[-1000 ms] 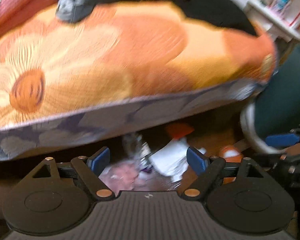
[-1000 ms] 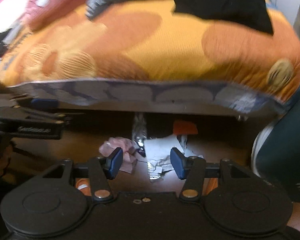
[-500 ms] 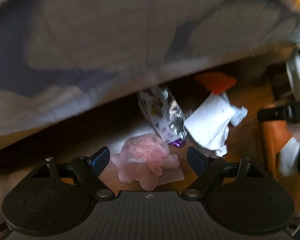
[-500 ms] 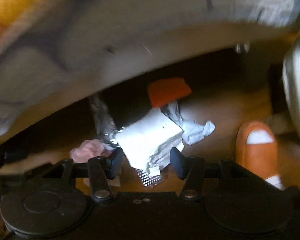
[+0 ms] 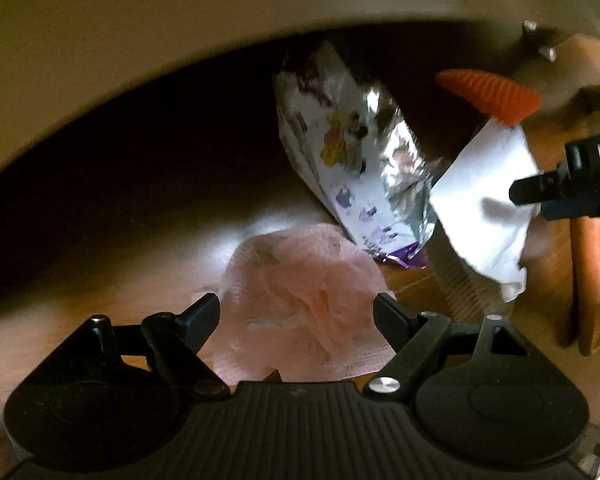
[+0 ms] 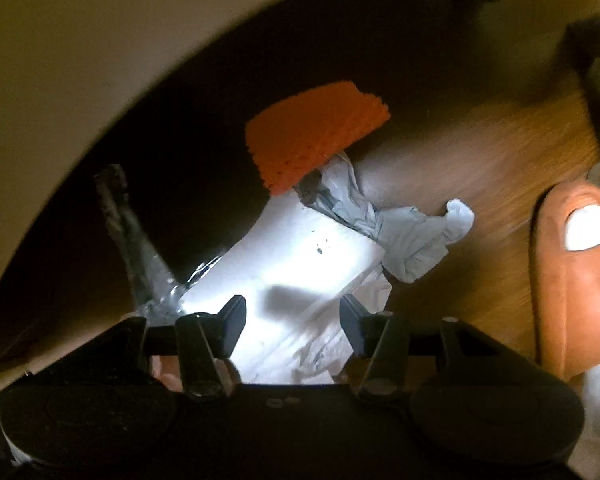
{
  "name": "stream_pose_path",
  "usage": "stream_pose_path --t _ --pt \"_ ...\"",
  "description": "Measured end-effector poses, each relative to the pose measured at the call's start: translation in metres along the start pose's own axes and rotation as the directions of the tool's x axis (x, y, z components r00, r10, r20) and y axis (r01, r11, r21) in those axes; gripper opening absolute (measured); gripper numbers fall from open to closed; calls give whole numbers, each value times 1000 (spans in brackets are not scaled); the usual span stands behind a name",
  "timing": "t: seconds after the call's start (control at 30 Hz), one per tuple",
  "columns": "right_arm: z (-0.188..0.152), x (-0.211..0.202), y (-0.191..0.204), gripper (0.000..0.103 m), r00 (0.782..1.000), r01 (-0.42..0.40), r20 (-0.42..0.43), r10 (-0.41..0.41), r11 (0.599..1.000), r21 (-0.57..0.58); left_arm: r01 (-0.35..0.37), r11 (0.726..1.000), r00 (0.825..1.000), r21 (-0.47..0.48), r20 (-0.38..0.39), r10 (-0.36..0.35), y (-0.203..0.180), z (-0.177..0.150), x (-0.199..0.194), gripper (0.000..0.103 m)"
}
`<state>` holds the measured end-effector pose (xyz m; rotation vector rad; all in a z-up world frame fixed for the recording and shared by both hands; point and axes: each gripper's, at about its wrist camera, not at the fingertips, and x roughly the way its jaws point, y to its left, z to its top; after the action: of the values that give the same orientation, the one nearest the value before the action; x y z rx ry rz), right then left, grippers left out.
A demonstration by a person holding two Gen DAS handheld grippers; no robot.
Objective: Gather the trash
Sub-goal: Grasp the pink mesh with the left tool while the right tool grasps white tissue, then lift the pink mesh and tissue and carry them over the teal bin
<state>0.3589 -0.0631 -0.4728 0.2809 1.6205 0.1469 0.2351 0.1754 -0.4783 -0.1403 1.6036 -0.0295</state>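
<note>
The left claw (image 5: 296, 312) points down at the wooden floor (image 5: 80, 320) with its jaws wide apart. A crumpled pink tissue (image 5: 300, 300) lies between the two fingers, but the pads do not press it; whether a fingertip already touches it I cannot tell.

Just beyond the pink tissue lies a shiny foil snack bag (image 5: 352, 160), and beside it a white paper (image 5: 484, 200) with an orange scrap (image 5: 492, 96) at its far end. All this trash sits on the floor at the edge of the dark space under the bed.

The right claw (image 6: 292, 320) hangs over the same white paper (image 6: 300, 260). Its jaws are closing, with the paper between them, not yet pinched. A crumpled grey-white tissue (image 6: 412, 232) lies just right of the paper. An orange slipper (image 6: 572, 280) stands farther right.
</note>
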Motion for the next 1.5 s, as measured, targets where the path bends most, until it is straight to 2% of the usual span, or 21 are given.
stream_pose_path --t 0.13,0.2,0.3,0.33,0.4,0.43,0.5,0.6,0.77,0.93,1.1,1.4,1.5 --pt "1 14 -1 49 1000 21 -11 -21 1000 7 15 1000 1000 13 -15 -14 -2 -3 20 83" --pt "1 17 -3 49 1000 23 -19 -22 1000 18 26 1000 999 6 -23 -26 -1 -4 25 70" --pt "0 20 -5 46 1000 20 -15 -20 1000 17 46 999 999 -27 -24 -47 2 -4 28 58" --pt "0 20 -5 40 1000 22 -13 -22 1000 16 51 998 998 -33 -19 -52 3 -5 28 54" --pt "-2 22 -5 19 1000 28 -13 -28 999 17 42 999 999 -32 -8 -42 3 -5 27 43" --pt "-2 23 -5 4 999 30 -21 -30 999 18 34 999 999 -29 -5 -34 3 -5 26 41" --pt "-4 23 -6 3 999 38 -25 -38 999 17 39 999 999 -34 1 -39 3 -7 24 32" --pt "-8 19 -4 2 999 47 -22 -48 999 -16 34 999 999 -35 4 -34 2 -11 19 28" --pt "-19 -2 -1 1 999 28 -15 -29 998 -50 33 999 999 -40 -5 -33 0 -18 0 24" --pt "-29 -39 0 1 999 30 28 -27 994 -104 34 999 999 3 3 -34 -8 -27 -37 23" --pt "-48 -88 3 1 998 15 63 -5 989 -149 18 999 999 52 29 -19 -23 -33 -88 23" --pt "-82 -201 5 1 983 -76 146 115 965 -250 18 996 994 91 108 -28 -66 -42 -198 23" --pt "-96 -238 4 1 972 -104 169 162 947 -305 17 997 989 69 147 -27 -78 -47 -233 23"
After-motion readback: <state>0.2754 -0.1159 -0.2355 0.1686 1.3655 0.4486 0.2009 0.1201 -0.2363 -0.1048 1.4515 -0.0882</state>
